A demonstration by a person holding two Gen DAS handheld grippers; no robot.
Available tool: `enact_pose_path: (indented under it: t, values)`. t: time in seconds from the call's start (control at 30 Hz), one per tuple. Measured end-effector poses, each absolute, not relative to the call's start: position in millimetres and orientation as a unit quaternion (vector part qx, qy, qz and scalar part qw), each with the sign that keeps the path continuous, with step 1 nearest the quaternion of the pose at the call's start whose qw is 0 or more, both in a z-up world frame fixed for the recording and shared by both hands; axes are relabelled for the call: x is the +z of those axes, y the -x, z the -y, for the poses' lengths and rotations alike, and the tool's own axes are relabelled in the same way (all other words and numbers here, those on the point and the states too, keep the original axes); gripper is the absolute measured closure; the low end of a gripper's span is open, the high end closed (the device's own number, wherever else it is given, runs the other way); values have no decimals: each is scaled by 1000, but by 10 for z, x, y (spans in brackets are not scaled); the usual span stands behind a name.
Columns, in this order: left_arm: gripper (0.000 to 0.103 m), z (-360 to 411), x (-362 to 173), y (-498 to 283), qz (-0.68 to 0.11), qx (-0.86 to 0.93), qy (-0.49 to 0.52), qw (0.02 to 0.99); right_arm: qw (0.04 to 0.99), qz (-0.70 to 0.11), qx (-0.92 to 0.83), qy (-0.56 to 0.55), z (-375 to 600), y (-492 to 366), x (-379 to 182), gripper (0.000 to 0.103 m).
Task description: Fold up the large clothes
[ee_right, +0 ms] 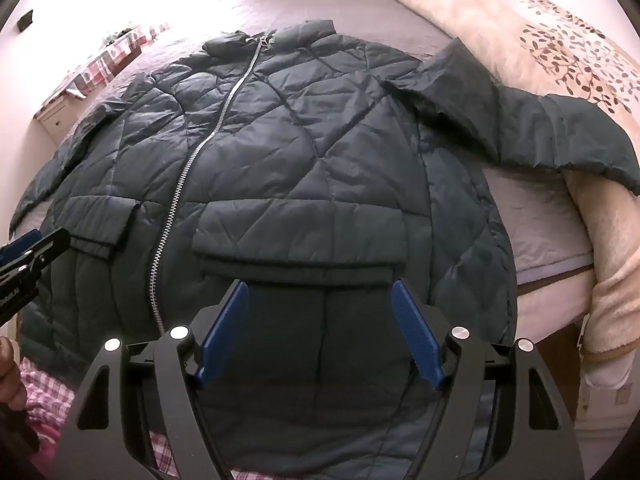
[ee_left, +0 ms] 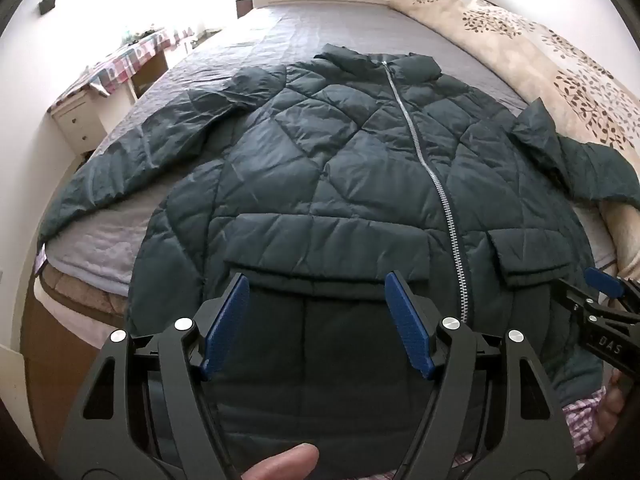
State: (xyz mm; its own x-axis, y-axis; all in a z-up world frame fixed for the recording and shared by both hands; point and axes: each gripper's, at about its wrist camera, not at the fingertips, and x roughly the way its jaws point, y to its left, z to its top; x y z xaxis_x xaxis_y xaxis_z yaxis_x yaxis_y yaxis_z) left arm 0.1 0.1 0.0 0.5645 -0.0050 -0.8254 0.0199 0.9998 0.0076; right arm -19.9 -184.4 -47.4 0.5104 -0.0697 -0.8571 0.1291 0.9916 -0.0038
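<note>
Jacket (ee_left: 344, 168) spread flat on bed (ee_left: 280, 40), collar far, hem near, zipper running near to far. Left gripper (ee_left: 316, 300) and right gripper (ee_right: 320, 304) both wide, empty, above near hem.

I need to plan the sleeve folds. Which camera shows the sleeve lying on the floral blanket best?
The right wrist view: that sleeve runs across it from shoulder to cuff, draped over the floral blanket. In the left wrist view the same sleeve sits squeezed at the right edge, shorter and distorted, though its cuff end still shows.
</note>
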Motion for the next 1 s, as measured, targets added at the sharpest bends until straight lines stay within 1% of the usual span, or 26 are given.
enact_pose_path:
  t: [1.0]
  values:
    - [31, 12, -14, 53, -468, -7, -6, 884, 865, -498, -50, -42, 1874, 206, -527, 30]
